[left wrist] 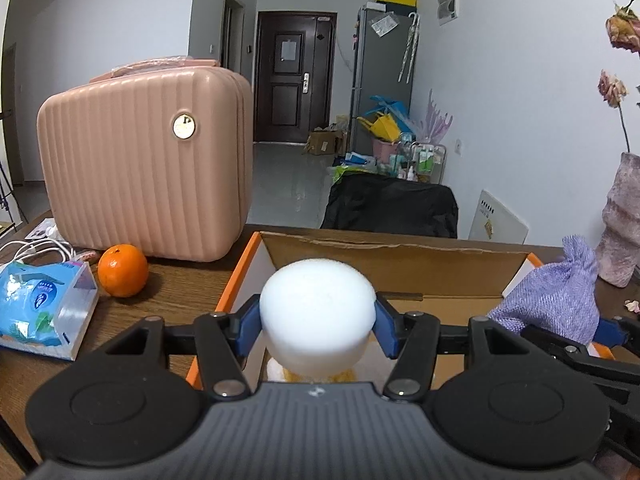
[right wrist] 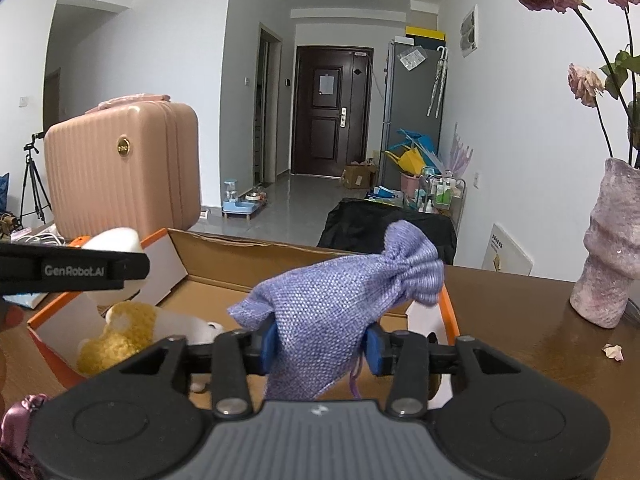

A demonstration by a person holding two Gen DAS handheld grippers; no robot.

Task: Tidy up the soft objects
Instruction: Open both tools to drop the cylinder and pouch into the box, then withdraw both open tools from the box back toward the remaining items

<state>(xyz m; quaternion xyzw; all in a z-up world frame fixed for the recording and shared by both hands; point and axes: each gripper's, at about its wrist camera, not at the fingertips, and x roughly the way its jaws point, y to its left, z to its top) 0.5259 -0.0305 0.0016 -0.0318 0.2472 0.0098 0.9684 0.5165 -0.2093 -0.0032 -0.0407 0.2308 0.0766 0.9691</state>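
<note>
I have both grippers loaded and poised over the open cardboard box [left wrist: 400, 258] with the orange rim, which sits on the table [left wrist: 192, 276]. My left gripper [left wrist: 318, 320] has its blue pads against the sides of a white foam ball [left wrist: 316, 312]; it looks gripped, though lightly, since the ball barely bulges. My right gripper [right wrist: 320, 344] is clamped on a purple cloth pouch [right wrist: 332, 296], whose body is pinched narrow between the pads while its gathered neck points up and away toward the box's far right wall. What matters for the next move is simply what lies beneath each load. In the left wrist view the ball hangs above the box's near left part, with a bit of yellow plush showing just under it. In the right wrist view that yellow and white plush toy [right wrist: 120, 328] already lies in the near left corner of the box, directly below my left gripper's arm, whereas the floor under the pouch looks bare. So the pouch has the freer drop, straight down on the right side, its long axis running front to back; the ball, I judge, would land on or against the plush. An orange [left wrist: 123, 270] stays outside the box.
</note>
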